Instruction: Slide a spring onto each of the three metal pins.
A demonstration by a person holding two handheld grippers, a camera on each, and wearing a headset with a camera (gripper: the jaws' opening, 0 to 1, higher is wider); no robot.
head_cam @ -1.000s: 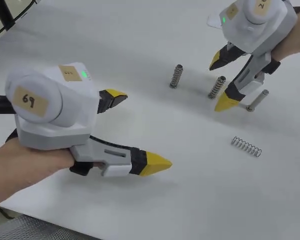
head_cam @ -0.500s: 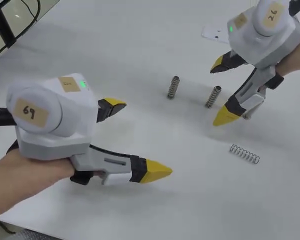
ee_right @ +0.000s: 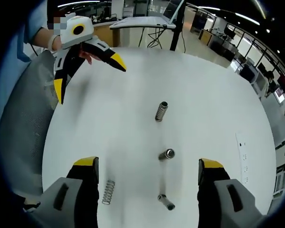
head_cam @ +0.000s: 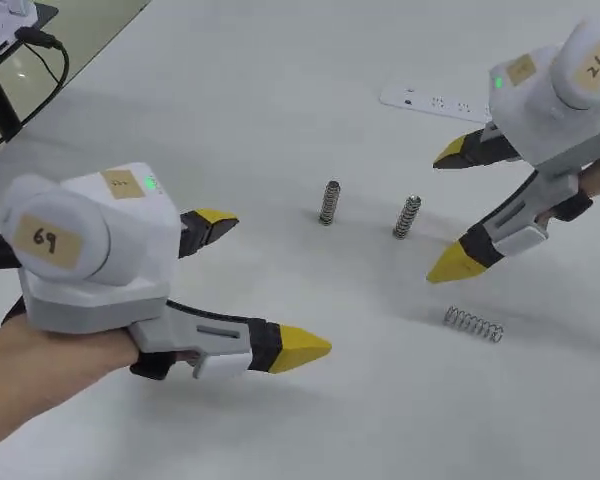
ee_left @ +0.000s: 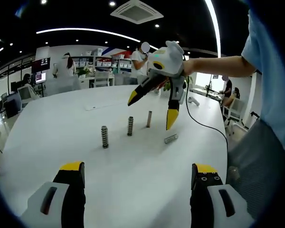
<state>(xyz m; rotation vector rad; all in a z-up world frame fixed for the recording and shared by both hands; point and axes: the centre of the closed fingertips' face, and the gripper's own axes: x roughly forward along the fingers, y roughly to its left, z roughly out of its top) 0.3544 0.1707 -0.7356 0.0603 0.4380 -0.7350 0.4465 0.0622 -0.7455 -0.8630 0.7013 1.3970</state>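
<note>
The table [head_cam: 280, 90] was smooth white with a faint sheen. The loose spring [head_cam: 473, 324] and bare pin [ee_left: 149, 119] looked like bright metal. The left gripper [head_cam: 268, 282] and right gripper [head_cam: 442, 215] had matt white plastic shells bearing paper labels [head_cam: 45, 240].

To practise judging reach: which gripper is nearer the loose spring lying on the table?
Right. The right gripper hovers just beside the loose spring, open; the left gripper is well across the table from it.
</note>
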